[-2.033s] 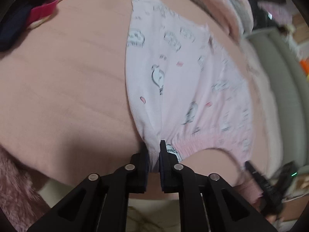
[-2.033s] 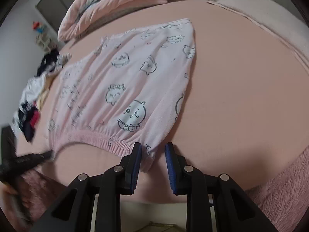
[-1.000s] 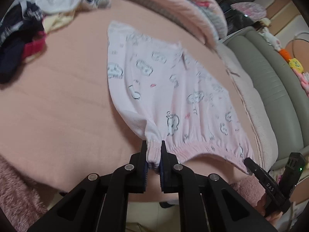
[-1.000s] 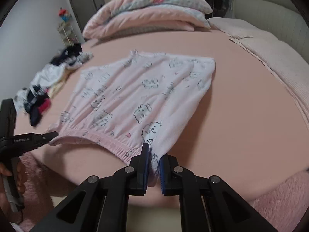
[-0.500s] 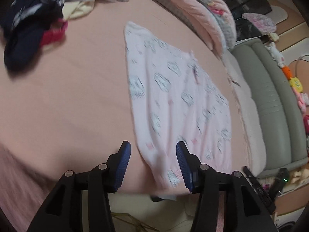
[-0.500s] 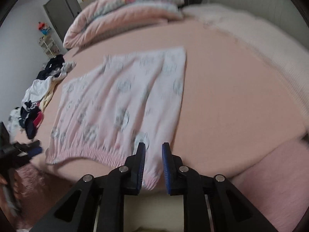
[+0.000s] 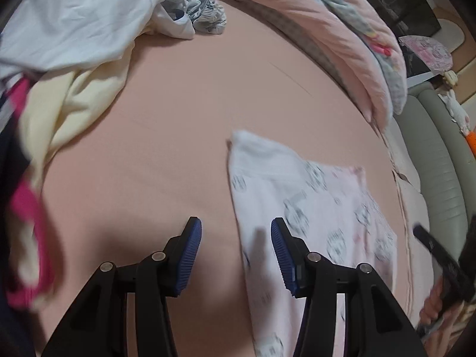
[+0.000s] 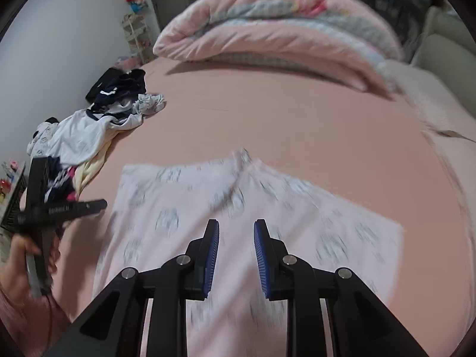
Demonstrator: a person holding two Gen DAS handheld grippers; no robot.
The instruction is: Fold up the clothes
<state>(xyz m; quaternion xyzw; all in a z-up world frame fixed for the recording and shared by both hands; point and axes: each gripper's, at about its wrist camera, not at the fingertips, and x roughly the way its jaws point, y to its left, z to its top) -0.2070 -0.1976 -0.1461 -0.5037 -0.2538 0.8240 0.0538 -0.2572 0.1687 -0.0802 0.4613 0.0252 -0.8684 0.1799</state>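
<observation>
Garment: pale pink printed shorts (image 8: 238, 208) lie spread flat on the pink bedsheet (image 8: 297, 113). The two leg ends point away from the right gripper and the rest runs back under it and out of view. Laid open like this, its edges can be reached for a fold.

Right gripper (image 8: 236, 255): jaws parted, nothing between them. It hovers over the middle of the shorts, and cloth shows in the gap below. Whether it touches the cloth cannot be told.

Left gripper (image 7: 236, 255): jaws wide apart, holding nothing. It stands over the left border of the shorts (image 7: 312, 223): the right finger is above the cloth and the left finger above bare sheet. That placement suits taking the side edge, as a judgement only.

Fold state: the shorts show one flat layer with the crotch seam ahead of the right gripper. This fits a garment spread out for folding or one released between folds.

Loose pile: white, cream, dark and magenta clothes (image 7: 68, 68) lie heaped ahead and to the left of the left gripper, apart from the shorts.

Duvet: the rolled pink bedding (image 8: 276, 29) sits far ahead of both grippers, clear of the working area.

Image quality: motion blur on the print.
</observation>
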